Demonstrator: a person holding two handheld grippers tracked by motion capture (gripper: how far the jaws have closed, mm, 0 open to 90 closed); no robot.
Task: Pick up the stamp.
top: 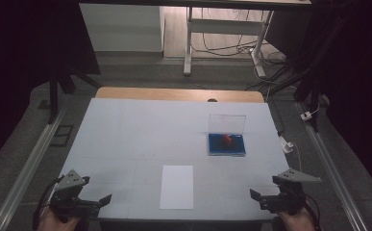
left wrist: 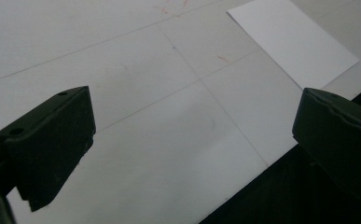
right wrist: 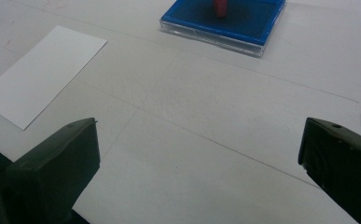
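A white sheet of paper (top: pixel 176 186) lies flat near the table's front edge, midway between my two grippers. A shallow blue case (top: pixel 227 145) with its clear lid (top: pixel 227 123) standing open sits right of centre, and a small red object (top: pixel 227 138) rests on its blue pad. My left gripper (top: pixel 99 199) hovers at the front left corner, open, holding nothing. My right gripper (top: pixel 256 196) hovers at the front right, also open and holding nothing. The left gripper view has the paper (left wrist: pixel 292 39) ahead to the right. The right gripper view has the paper (right wrist: pixel 43 74) at left and the case (right wrist: pixel 227 18) ahead.
The white table top (top: pixel 126 139) has a wooden edge (top: pixel 179 94) at the back. Metal rails (top: pixel 27 168) run along both sides on the floor. A desk frame with cables (top: pixel 222 43) stands beyond the table. A white plug (top: pixel 286 144) lies off the right edge.
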